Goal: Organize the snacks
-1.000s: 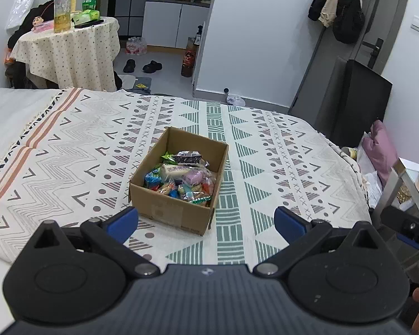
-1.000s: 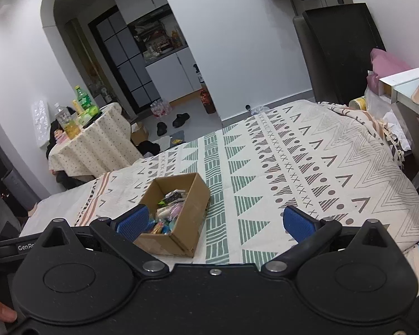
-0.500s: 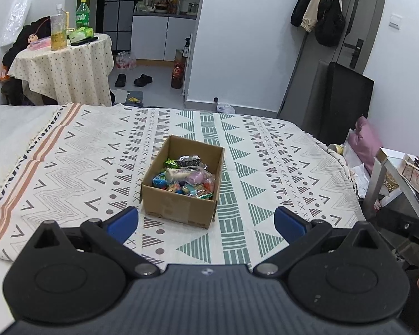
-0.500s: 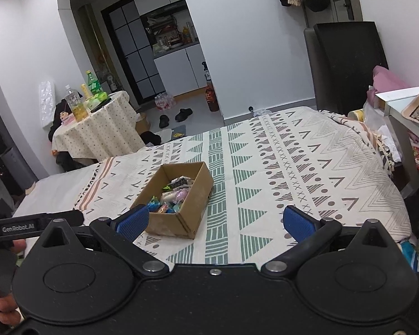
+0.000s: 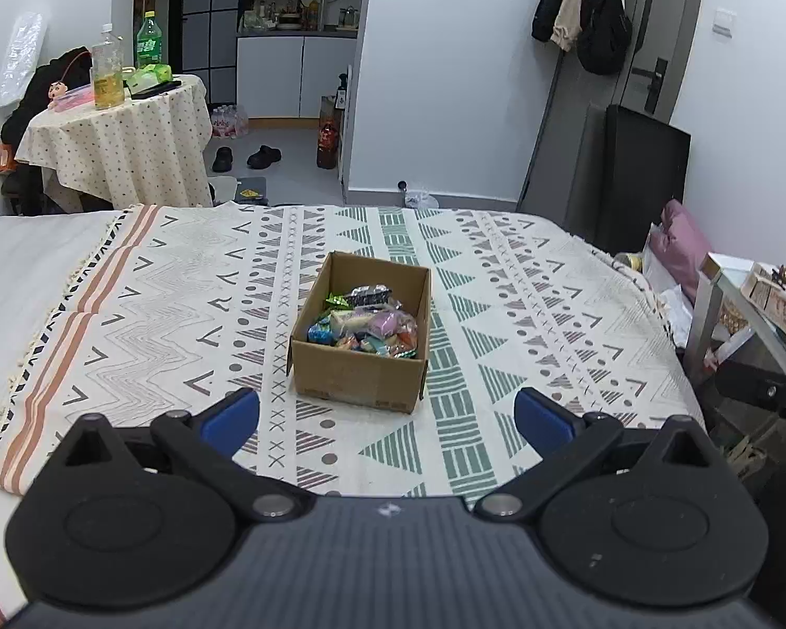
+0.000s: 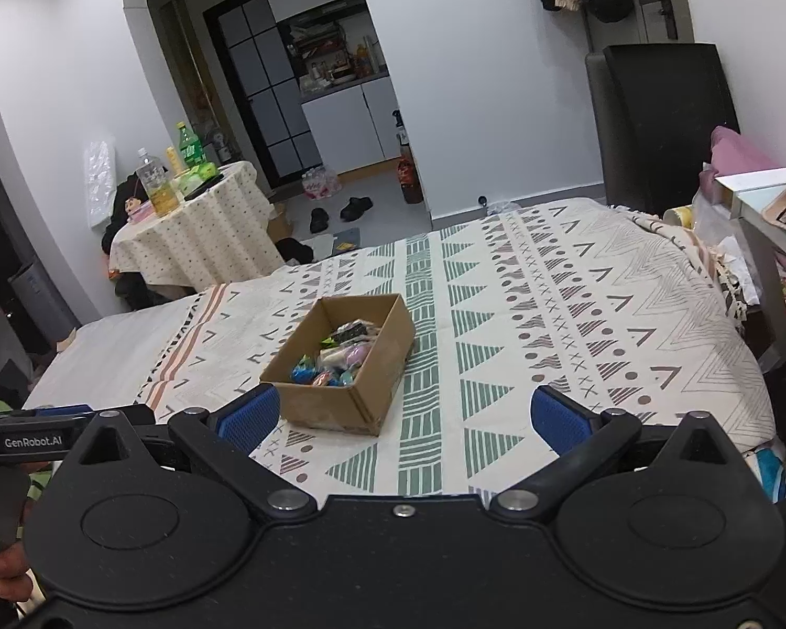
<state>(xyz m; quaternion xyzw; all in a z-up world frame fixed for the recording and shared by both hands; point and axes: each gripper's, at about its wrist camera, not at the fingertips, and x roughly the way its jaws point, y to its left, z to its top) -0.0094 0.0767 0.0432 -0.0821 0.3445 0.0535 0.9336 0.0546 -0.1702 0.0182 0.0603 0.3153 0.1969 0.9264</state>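
Note:
An open cardboard box (image 5: pixel 359 375) stands on the patterned bedspread (image 5: pixel 173 309), holding several wrapped snacks (image 5: pixel 369 322). It also shows in the right wrist view (image 6: pixel 377 361) with the snacks (image 6: pixel 340 354) inside. My left gripper (image 5: pixel 388 419) is open and empty, held back from the box's near side. My right gripper (image 6: pixel 406 416) is open and empty, near the box's front corner and above the bedspread (image 6: pixel 576 314). The left gripper's body (image 6: pixel 26 440) shows at the right wrist view's left edge.
A round table (image 5: pixel 115 152) with bottles stands beyond the bed at the left. A black chair (image 5: pixel 644 178) and a glass-topped side table (image 5: pixel 749 288) stand at the right. Shoes (image 5: pixel 262 156) lie on the floor by the kitchen doorway.
Both grippers have drawn back and risen from the box, so it looks smaller and farther. Both stay open and empty. The box has not moved.

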